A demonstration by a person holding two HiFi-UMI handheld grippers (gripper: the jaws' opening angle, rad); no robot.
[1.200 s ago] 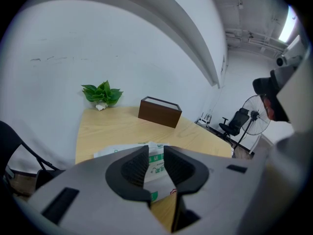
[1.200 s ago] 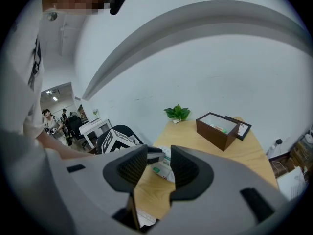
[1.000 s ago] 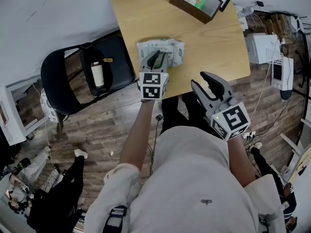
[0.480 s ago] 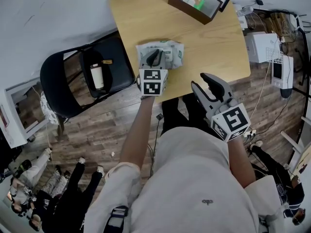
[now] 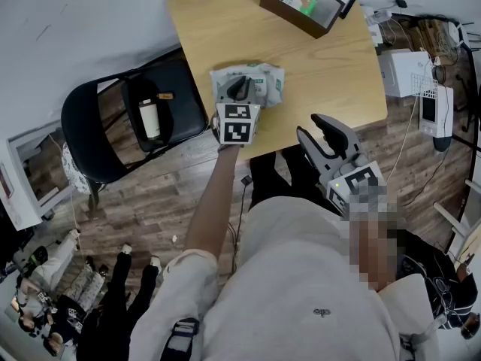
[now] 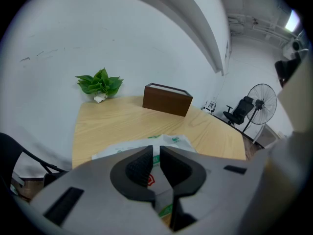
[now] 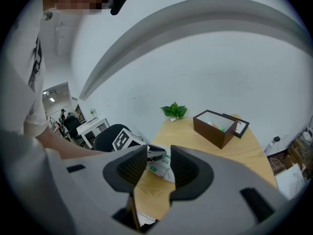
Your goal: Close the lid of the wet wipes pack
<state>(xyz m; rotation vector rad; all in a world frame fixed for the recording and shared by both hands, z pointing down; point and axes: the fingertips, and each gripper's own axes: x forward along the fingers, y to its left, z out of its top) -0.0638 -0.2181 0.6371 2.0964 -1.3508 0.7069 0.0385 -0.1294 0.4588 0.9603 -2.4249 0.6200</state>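
Poised with left gripper [image 6: 153, 159] fingers a slit apart, wet wipes pack [image 6: 172, 141] just beyond their tips, right gripper [image 7: 159, 164] fingers wide, empty.

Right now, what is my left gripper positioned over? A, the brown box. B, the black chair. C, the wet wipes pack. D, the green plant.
C: in the head view the left gripper sits over the wet wipes pack on the table, and the left gripper view shows the pack just beyond its narrowly parted jaws.
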